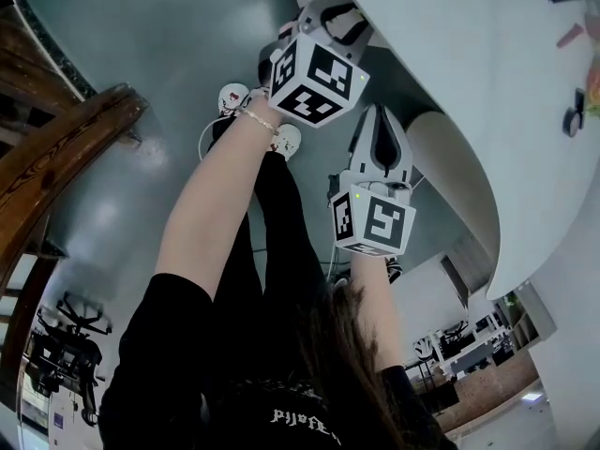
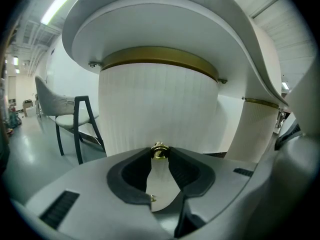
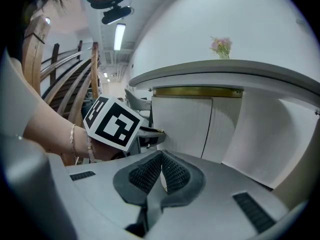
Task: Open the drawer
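- Left gripper: reaches in under the overhanging desk top at a slight downward slant. Its jaws are closed on the small brass knob, which sits right at the tips with a dark pad against each side. Gripping at the tips probably keeps the gripper body clear of the panel.
- Drawer front: a white, ribbed, curved panel directly below a brass band. The knob sits low on this panel. The panel appears flush under the band, so the drawer is judged shut and the pull not yet begun.
- Right gripper: its pads meet at the tips with nothing between them. It hangs just beside and behind the left one, apart from the panel, and seems parked out of the way while one gripper works the knob.
- Marker cube: part of the left gripper. The right gripper view shows it close to the panel, with the person's wrist behind it.
- Head view: both arms stretch down and forward beneath the desk edge, the left reaching further.
- Chair: stands well apart to the left, clear of the likely pull path.
- Judged next requirement: a straight pull back along the gripper's own line, since a small round knob could slip from the pads if pulled at an angle.
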Demonstrator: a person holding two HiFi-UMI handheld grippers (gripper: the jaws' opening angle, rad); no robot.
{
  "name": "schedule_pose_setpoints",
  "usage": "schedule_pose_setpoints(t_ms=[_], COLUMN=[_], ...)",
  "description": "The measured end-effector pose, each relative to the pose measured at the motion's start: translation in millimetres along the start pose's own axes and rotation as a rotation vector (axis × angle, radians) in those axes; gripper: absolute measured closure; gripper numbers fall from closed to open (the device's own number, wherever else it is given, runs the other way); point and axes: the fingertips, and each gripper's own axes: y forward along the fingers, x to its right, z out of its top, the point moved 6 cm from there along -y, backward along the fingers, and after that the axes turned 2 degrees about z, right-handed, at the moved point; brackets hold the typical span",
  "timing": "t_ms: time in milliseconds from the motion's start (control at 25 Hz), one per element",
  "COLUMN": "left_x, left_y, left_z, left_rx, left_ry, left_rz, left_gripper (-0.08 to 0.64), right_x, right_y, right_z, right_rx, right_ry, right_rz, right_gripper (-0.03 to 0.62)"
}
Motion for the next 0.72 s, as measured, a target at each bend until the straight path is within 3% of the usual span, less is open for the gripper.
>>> schedule_pose_setpoints(t_ms=[720], left_x=[3.6], left_y=[-51.9], left_z=[-21.2], left_rx=[-0.065], left_ry=[0.002], left_rz=[-0.002], left_gripper=[0.434], right_x=[-6.9], right_y=[-11.6], right_z=[10.6], right_rx=[0.004], right_ry=[0.025], right_rz=[0.033], right_gripper=[0.566])
